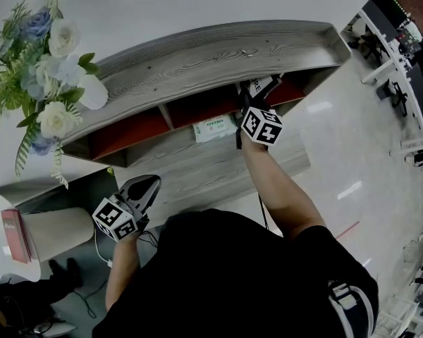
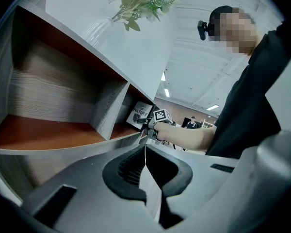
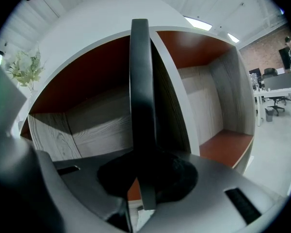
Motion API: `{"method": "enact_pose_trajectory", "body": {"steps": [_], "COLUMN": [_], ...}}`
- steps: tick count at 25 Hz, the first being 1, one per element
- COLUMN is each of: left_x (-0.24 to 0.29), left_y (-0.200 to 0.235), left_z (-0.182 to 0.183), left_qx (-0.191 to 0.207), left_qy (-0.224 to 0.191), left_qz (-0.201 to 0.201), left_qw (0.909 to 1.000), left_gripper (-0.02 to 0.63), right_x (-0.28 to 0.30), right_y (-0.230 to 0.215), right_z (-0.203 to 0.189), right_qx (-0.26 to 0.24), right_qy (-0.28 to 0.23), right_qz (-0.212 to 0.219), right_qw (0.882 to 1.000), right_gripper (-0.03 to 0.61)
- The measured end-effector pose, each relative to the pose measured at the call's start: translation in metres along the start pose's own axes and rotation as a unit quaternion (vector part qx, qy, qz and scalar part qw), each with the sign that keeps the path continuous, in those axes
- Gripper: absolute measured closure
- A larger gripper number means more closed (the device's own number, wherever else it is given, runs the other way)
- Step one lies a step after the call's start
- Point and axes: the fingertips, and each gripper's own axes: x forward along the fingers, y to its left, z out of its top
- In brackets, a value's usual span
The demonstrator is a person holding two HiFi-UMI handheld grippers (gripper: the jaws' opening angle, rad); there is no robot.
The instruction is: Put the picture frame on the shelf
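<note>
My right gripper (image 1: pixel 259 115) reaches into the right-hand compartment of the grey wooden shelf (image 1: pixel 218 56) and is shut on the picture frame (image 1: pixel 264 85), a black-edged frame with a white printed front. In the right gripper view the frame (image 3: pixel 140 91) stands upright, edge-on, between the jaws of the right gripper (image 3: pixel 144 173), with the red-lined compartment (image 3: pixel 230 140) behind it. The left gripper view shows the frame (image 2: pixel 139 114) standing in that compartment. My left gripper (image 1: pixel 142 191) hangs low at the front left, shut on nothing, its tips (image 2: pixel 145 152) touching.
A vase of white and blue flowers (image 1: pixel 48 69) stands on the shelf's left end. A green-and-white pack (image 1: pixel 215 128) lies on the lower board. A red book (image 1: pixel 14 234) rests on a white table at the left. Desks and chairs (image 1: pixel 398 62) fill the far right.
</note>
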Motion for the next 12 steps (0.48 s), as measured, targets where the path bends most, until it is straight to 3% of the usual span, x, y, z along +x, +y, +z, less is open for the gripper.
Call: {"method": "enact_pose_trajectory", "body": {"steps": [12], "left_x": [-0.003], "left_y": [-0.007], "left_z": [0.001], "left_qx": [-0.001], "left_qy": [-0.006], "left_qz": [-0.005], "left_qw": [1.0000], "left_gripper": [0.594], "right_x": [-0.012], "right_y": [-0.002], "right_z": [-0.004], "right_qx": [-0.002], "right_qy": [0.007], "right_qz": [-0.001], "right_qw": [1.000], "right_gripper": [0.489]}}
